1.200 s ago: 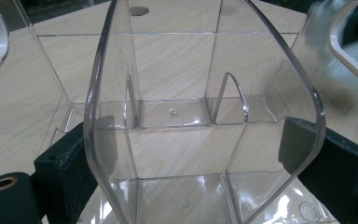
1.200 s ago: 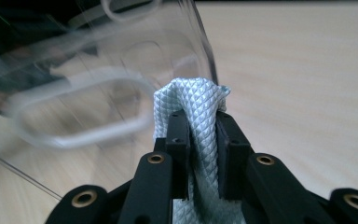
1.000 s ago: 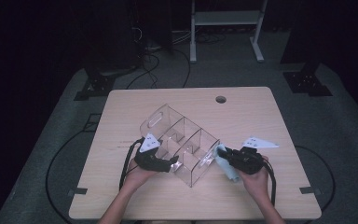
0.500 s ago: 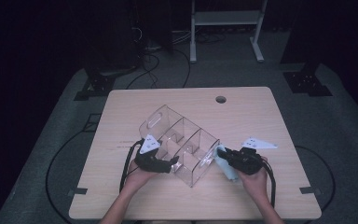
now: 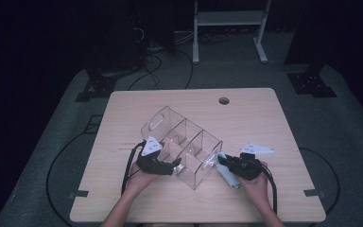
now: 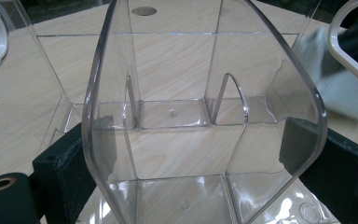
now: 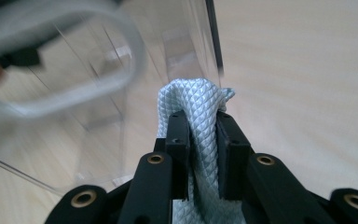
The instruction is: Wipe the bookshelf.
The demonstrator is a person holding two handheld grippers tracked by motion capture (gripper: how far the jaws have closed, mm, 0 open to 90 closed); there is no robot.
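Note:
A clear plastic organizer (image 5: 182, 142) with inner dividers and cut-out handles sits skewed on the wooden table (image 5: 264, 123). My left gripper (image 5: 174, 165) has its jaws spread wide around the near end panel (image 6: 205, 93), a black pad (image 6: 74, 163) pressing on each edge. My right gripper (image 5: 221, 161) is shut on a pale blue quilted cloth (image 7: 196, 98), which it holds against the outside of the organizer's right end wall (image 7: 74, 93). In the left gripper view the cloth (image 6: 349, 93) shows through the wall at the right.
A round cable hole (image 5: 224, 100) lies near the table's far edge. Black cables trail from both grippers over the near edge. A white-legged stand (image 5: 227, 19) and more cables are on the dark floor behind.
My right gripper with the cloth has slid a little down along the organizer's end wall. The left gripper and the organizer have stayed put.

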